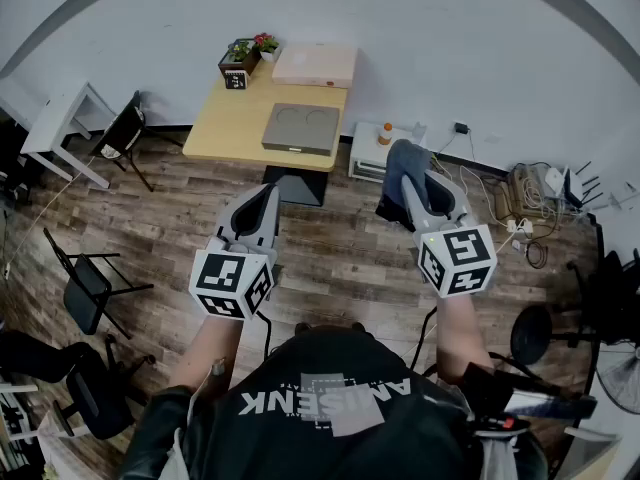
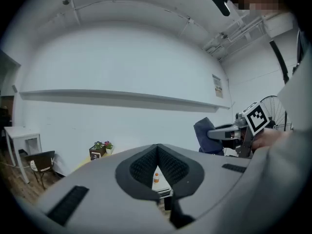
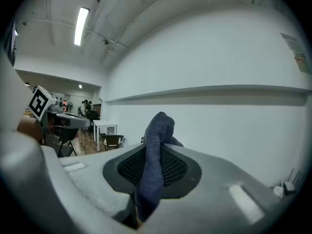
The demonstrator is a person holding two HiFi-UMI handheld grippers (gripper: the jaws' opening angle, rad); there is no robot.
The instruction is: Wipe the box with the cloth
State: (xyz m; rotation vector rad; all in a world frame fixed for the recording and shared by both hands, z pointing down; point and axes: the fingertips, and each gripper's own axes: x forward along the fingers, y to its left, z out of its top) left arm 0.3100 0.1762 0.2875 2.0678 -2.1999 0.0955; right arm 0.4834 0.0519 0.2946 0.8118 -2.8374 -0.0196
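Far ahead, a wooden table (image 1: 235,118) carries a flat pale pink box (image 1: 315,65) and a flat grey box (image 1: 302,128). Both grippers hang in the air well short of the table, over the wood floor. My right gripper (image 1: 408,173) is shut on a dark blue cloth (image 1: 399,164). The cloth (image 3: 156,155) stands up between the pads and droops over them. My left gripper (image 1: 267,196) is shut with nothing in it; its fingertips meet in the left gripper view (image 2: 157,147). From that view the right gripper (image 2: 222,132) and its cloth (image 2: 204,135) show at the right.
A potted plant (image 1: 250,52) sits at the table's back left corner. A low white unit with an orange bottle (image 1: 385,133) stands right of the table. Black chairs (image 1: 92,286) and a white desk (image 1: 62,118) are at the left; cables and a router (image 1: 545,183) at the right.
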